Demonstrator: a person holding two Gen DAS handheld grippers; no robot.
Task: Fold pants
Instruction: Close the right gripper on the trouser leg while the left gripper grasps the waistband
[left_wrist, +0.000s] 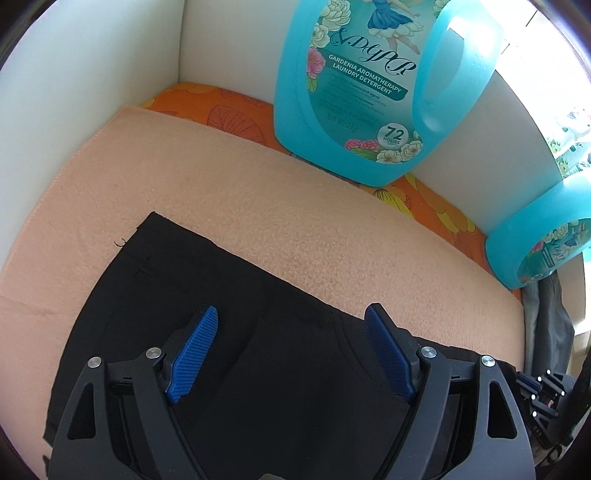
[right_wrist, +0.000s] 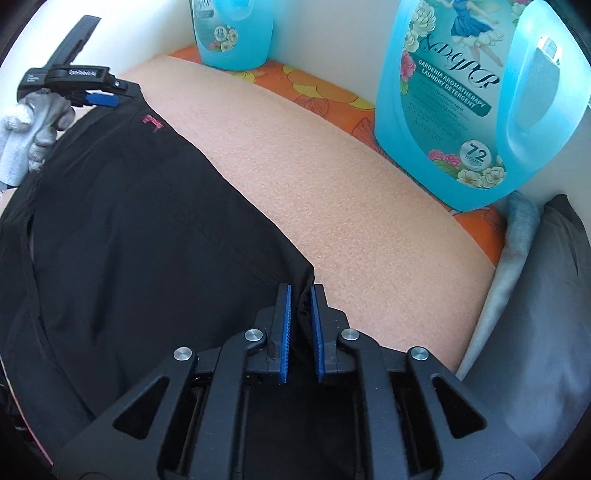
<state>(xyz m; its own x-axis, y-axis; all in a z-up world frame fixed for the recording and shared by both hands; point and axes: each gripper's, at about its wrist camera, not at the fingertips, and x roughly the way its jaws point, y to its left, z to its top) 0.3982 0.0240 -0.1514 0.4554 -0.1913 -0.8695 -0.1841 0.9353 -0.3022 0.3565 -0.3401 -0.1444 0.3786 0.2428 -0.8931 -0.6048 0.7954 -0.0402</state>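
Black pants (left_wrist: 166, 266) lie spread on a peach mat (left_wrist: 258, 206). My left gripper (left_wrist: 291, 314) hovers over them near one hem corner, its blue pads (left_wrist: 195, 347) wide apart and nothing pinched between them. In the right wrist view the pants (right_wrist: 129, 221) show a small pink logo (right_wrist: 152, 122). My right gripper (right_wrist: 301, 291) is shut on a bunched corner of the black fabric at the pants' right edge. At the far left end of the pants the left gripper (right_wrist: 99, 99) shows in a gloved hand (right_wrist: 40, 122).
A large blue detergent bottle (left_wrist: 354, 85) stands at the back on an orange floral cloth (left_wrist: 221, 110), with a second bottle (left_wrist: 539, 240) to its right. White walls (left_wrist: 92, 74) close in the back and left. Grey folded cloth (right_wrist: 535, 288) lies off the mat's right edge.
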